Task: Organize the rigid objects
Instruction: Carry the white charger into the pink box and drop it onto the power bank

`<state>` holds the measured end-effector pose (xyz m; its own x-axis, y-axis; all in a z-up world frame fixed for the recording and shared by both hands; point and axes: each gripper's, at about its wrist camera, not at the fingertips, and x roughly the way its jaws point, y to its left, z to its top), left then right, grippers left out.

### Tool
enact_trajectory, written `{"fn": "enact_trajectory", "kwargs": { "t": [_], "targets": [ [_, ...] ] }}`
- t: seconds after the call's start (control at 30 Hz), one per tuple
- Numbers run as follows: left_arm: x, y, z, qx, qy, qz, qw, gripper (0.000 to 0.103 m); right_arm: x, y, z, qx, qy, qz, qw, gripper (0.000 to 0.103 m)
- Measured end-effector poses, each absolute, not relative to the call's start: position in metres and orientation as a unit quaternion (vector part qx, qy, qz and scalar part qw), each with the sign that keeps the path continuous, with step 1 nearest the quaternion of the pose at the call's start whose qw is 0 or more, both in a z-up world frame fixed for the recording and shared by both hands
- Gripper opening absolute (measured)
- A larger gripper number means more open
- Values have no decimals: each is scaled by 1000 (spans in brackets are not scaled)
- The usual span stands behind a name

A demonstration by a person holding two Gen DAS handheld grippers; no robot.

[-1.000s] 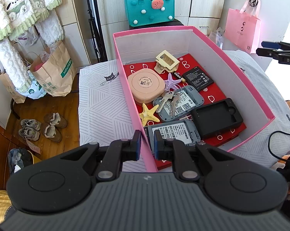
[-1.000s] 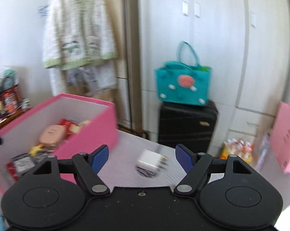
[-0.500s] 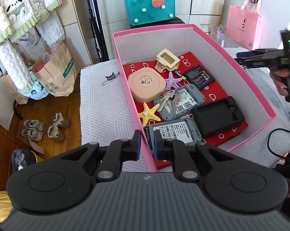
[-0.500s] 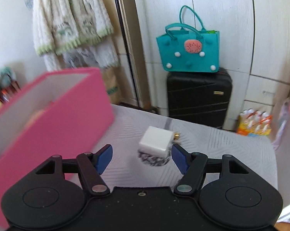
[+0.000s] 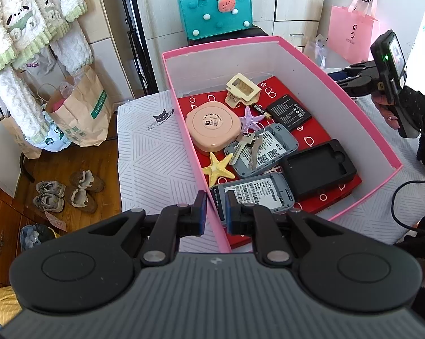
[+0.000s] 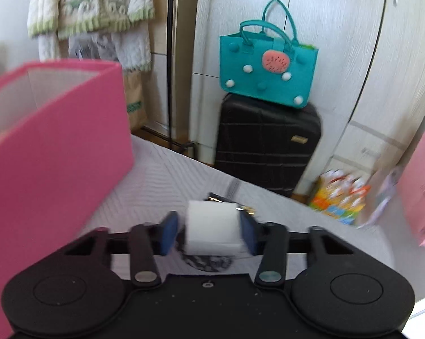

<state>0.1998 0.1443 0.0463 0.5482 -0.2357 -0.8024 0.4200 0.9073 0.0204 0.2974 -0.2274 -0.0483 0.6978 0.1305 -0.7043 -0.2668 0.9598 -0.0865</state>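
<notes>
A pink box (image 5: 269, 56) stands on the white patterned tablecloth (image 5: 153, 152). It holds a peach round case (image 5: 212, 125), a yellow starfish (image 5: 218, 168), keys (image 5: 249, 144), grey devices (image 5: 255, 195), a black case (image 5: 318, 168) and a battery (image 5: 290, 110). My left gripper (image 5: 216, 216) is shut on the box's near left wall. To the right of the pink box (image 6: 57, 141), a white charger cube (image 6: 211, 226) sits on the cloth between the closing jaws of my right gripper (image 6: 208, 234). The right pad meets the cube; the left pad stands just off it.
Behind the table a teal felt bag (image 6: 269, 65) rests on a black suitcase (image 6: 266, 147). A pink paper bag (image 5: 351, 36) hangs at the right, and a brown paper bag (image 5: 82, 110) and shoes (image 5: 68, 190) are on the floor at the left. A black cable (image 5: 401, 195) lies at the table's right edge.
My right gripper has dropped and moved in over the white charger, and its jaws have narrowed around it. The left gripper and the box have stayed still.
</notes>
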Motion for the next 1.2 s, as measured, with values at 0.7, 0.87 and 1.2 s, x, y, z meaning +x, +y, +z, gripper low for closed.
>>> {"fn": "enact_trajectory", "kwargs": {
  "t": [0.7,0.87,1.2],
  "targets": [
    [199,142,47,111,432,-195,874,11,203,-223,49,-38,309,242,919,46],
    [199,143,47,105,431,-197,874,11,189,-189,84,-43,310,349,883,46],
    [198,143,49,100,432,-195,875,11,198,-113,54,-161,377,413,813,46]
  ]
}}
